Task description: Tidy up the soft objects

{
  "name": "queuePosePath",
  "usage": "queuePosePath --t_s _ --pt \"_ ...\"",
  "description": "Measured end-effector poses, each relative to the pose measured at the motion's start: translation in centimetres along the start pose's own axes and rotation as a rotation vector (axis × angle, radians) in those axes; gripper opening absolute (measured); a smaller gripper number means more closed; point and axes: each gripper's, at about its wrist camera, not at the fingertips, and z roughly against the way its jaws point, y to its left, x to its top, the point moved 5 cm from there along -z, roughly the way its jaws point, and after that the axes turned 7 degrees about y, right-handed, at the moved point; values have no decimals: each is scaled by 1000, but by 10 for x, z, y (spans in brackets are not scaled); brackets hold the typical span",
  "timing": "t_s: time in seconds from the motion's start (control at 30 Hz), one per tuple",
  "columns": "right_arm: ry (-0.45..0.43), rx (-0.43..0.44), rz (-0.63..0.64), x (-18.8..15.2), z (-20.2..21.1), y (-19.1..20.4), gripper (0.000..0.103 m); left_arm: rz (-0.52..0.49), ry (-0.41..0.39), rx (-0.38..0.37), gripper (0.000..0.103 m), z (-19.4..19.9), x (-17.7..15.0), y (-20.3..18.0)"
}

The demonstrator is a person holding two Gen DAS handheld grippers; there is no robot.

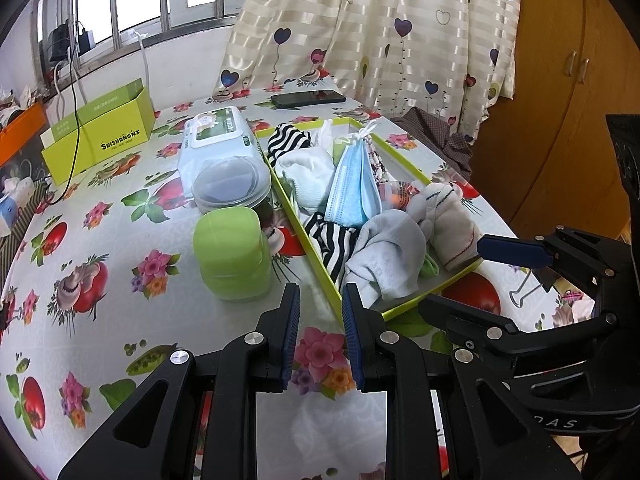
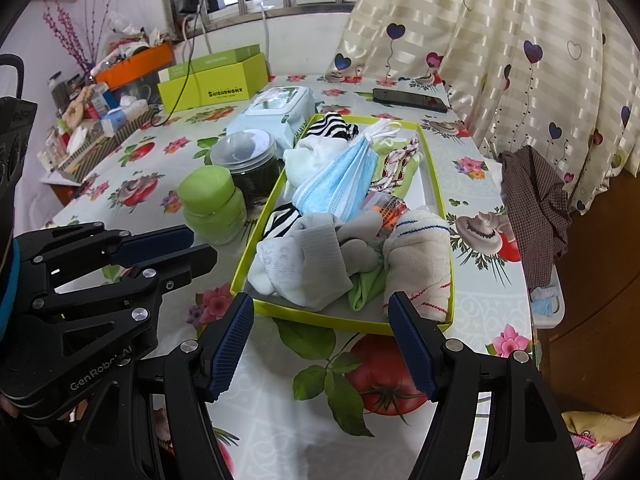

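Observation:
A shallow yellow-green tray [image 1: 404,307] [image 2: 320,319] lies on the flowered tablecloth. In it are a bunch of blue face masks [image 1: 352,184] [image 2: 340,184], a grey-white sock [image 1: 384,256] [image 2: 304,264], a cream sock with thin stripes [image 1: 448,220] [image 2: 424,256], black-and-white striped socks [image 1: 332,244] and a white sock [image 1: 308,176]. My left gripper [image 1: 321,292] [image 2: 202,243] hovers at the tray's near left corner, its jaws a narrow gap apart with nothing between. My right gripper [image 2: 320,304] [image 1: 452,276] stands wide open just before the tray's near edge, holding nothing.
Left of the tray stand a green lidded jar [image 1: 232,252] [image 2: 212,204], a clear-lidded jar [image 1: 232,184], a wipes pack [image 1: 216,136] and a yellow-green box [image 1: 100,128]. A phone [image 2: 408,100] lies at the back. A checked cloth [image 2: 536,208] hangs over the right table edge.

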Motion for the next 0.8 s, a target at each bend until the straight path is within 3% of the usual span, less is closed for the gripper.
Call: queuePosePath --t_s 0.8 --pt "1 0 1 2 -1 1 70 17 6 11 23 0 2 -1"
